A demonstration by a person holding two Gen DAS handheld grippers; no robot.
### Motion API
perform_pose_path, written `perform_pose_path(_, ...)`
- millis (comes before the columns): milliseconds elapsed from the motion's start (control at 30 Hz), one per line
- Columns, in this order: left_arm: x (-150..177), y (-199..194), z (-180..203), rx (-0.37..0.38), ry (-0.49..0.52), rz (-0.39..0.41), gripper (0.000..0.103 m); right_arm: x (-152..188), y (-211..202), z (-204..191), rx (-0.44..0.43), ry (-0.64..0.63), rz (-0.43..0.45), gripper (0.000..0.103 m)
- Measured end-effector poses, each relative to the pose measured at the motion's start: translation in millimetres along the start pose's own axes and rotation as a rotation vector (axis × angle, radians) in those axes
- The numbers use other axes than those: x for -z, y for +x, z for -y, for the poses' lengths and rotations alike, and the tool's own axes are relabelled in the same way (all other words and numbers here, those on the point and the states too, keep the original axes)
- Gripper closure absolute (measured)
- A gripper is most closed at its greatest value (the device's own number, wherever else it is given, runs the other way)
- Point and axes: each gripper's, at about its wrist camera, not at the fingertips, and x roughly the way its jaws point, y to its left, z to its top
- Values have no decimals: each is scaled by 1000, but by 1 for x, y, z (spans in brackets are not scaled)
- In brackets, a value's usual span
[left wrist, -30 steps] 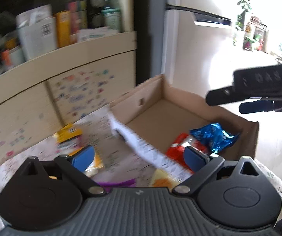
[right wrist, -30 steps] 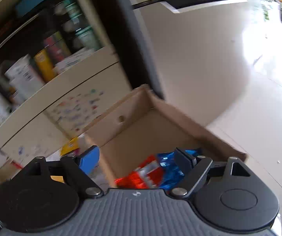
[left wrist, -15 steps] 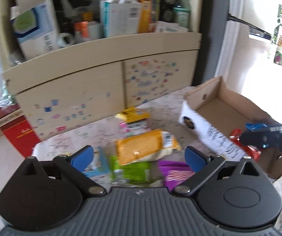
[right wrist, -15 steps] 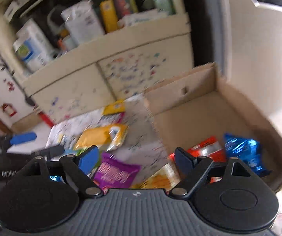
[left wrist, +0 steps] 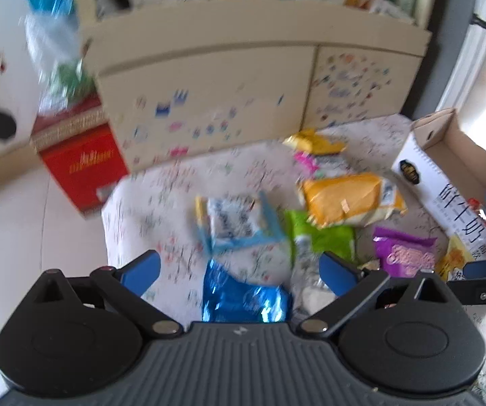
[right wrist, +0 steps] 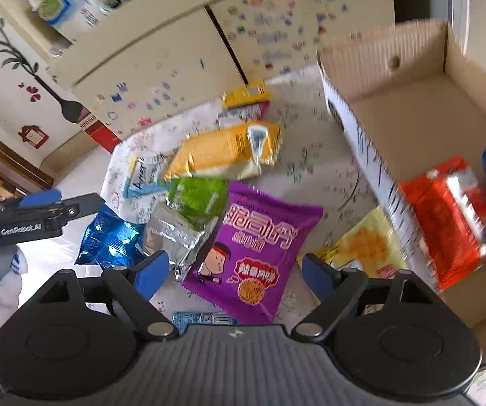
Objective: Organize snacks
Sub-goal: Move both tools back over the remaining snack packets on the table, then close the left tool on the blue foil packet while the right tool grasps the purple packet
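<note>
With the right gripper (right wrist: 234,272) spread empty over the purple packet (right wrist: 255,250) at lower centre, the overlapping silver pouch (right wrist: 178,233) could be pinched too.

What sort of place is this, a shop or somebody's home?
Most likely a home: a sticker-covered cabinet with cluttered shelves, flower decals on the wall, and snack packets spread on a patterned tablecloth beside a cardboard box.

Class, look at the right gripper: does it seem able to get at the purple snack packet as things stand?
Probably yes. The right gripper is open, and the purple snack packet lies flat and uncovered between its fingers, with nothing on top.
</note>
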Motion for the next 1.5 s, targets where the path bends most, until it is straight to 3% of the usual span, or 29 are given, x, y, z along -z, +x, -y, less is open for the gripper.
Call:
perform_pose_path(100,6,10,-9,26,-42,-45,3,0,12,5,5,55,-32,13)
perform_pose_path(400,17,27,-6,98,72,-83,3,-2,34,6,-15,133,-70,12)
perform_pose_path(700,30,43,18,52,255,-90,3,-4,51,-5,49,94,-71,10)
perform_pose_path(1000,31,47,17,65,239,-82,3,-4,66,-15,128,23,-32,10)
perform_pose_path(1133,32,47,18,73,235,-75,3,-3,66,-16,135,4,-8,19)
perform_pose_path(1233,32,48,18,94,226,-77,9,-2,65,-17,142,-19,0,29)
perform_pose_path(1500,31,44,13,119,168,-95,36,1,60,-17,137,-39,1,35)
